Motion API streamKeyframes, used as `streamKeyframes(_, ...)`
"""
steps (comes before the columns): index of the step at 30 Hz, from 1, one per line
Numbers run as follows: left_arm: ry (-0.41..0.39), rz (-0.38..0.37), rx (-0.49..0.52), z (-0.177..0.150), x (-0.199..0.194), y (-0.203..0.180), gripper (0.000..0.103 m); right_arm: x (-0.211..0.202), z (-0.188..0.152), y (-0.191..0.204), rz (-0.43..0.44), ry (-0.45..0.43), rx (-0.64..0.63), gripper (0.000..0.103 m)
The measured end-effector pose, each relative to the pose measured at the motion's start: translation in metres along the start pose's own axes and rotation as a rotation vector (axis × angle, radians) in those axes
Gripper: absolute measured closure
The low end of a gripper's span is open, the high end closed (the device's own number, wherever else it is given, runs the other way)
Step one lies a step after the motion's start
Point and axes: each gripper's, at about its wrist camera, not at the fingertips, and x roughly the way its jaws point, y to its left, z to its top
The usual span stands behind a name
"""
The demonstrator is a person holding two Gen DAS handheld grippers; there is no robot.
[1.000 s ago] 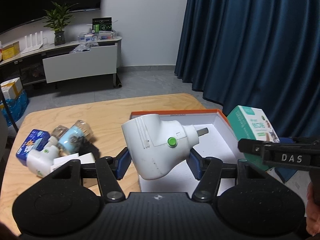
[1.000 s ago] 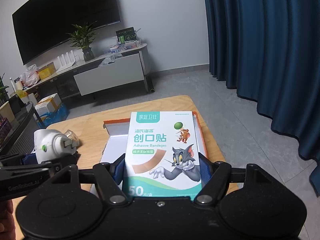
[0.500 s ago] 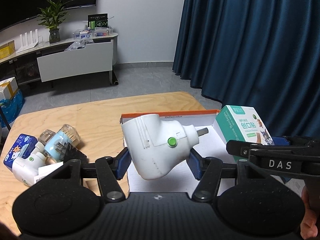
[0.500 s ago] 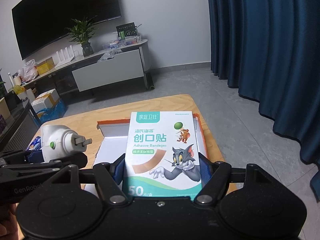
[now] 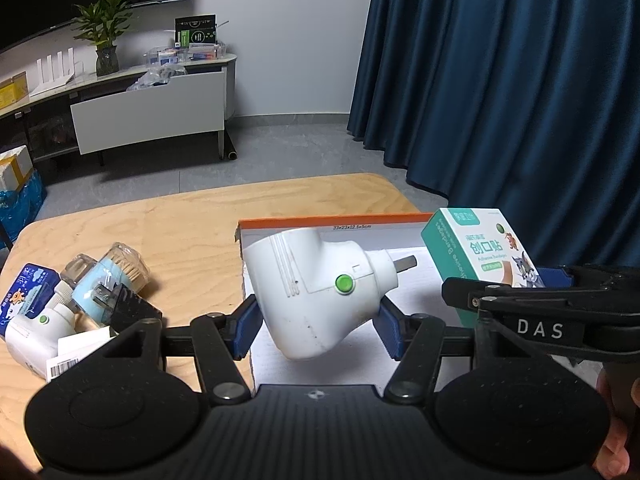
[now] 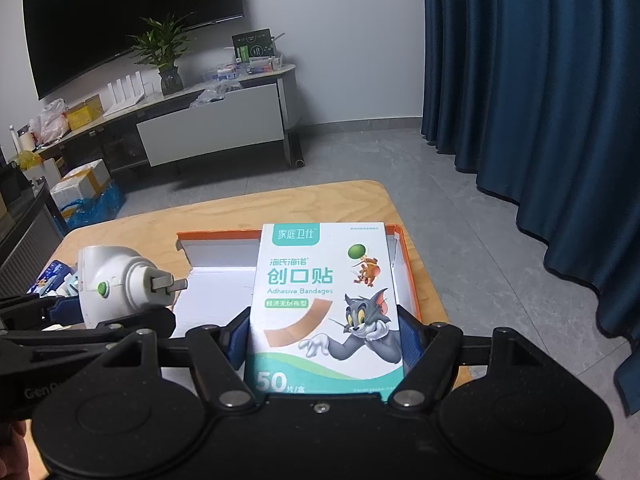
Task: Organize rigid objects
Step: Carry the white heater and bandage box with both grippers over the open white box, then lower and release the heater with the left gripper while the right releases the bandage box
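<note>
My left gripper is shut on a white plug-in device with a green button, its metal prongs pointing right. It hangs over the left part of an open box with an orange rim and white inside. My right gripper is shut on a teal and white bandage box printed with a cartoon cat, held above the same open box. In the left wrist view the bandage box shows at the right; in the right wrist view the white device shows at the left.
On the wooden table, left of the open box, lies a pile: a blue tin, a clear jar, a black plug and a second white device. A blue curtain hangs at the right.
Both grippers have moved forward and rightward over the open box with their objects still held. The pile at the left has slid further left in the left wrist view.
</note>
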Motion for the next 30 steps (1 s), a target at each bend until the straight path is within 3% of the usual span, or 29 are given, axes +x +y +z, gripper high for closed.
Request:
streamKeyframes(14,0.028,0.001,-0.006,0.005,0.021,-0.001,0.042,0.020,0.005,0.004,-0.031,0.017,-0.026,0.019)
streamKeyframes(24,0.055,-0.004,-0.013,0.009,0.041,-0.004,0.042,-0.001,0.000,-0.007,-0.096,-0.071,-0.017,0.015)
streamKeyframes(27,0.066,-0.045,0.001,0.011,0.049,-0.011,0.041,-0.013,-0.002,-0.013,-0.097,-0.090,0.002,0.015)
streamKeyframes(28,0.084,-0.070,0.005,0.011,0.052,-0.013,0.040,-0.017,-0.003,-0.014,-0.101,-0.094,0.008,0.015)
streamKeyframes(30,0.099,-0.093,-0.003,0.010,0.053,-0.014,0.026,-0.022,-0.004,-0.014,-0.101,-0.098,0.016,0.015)
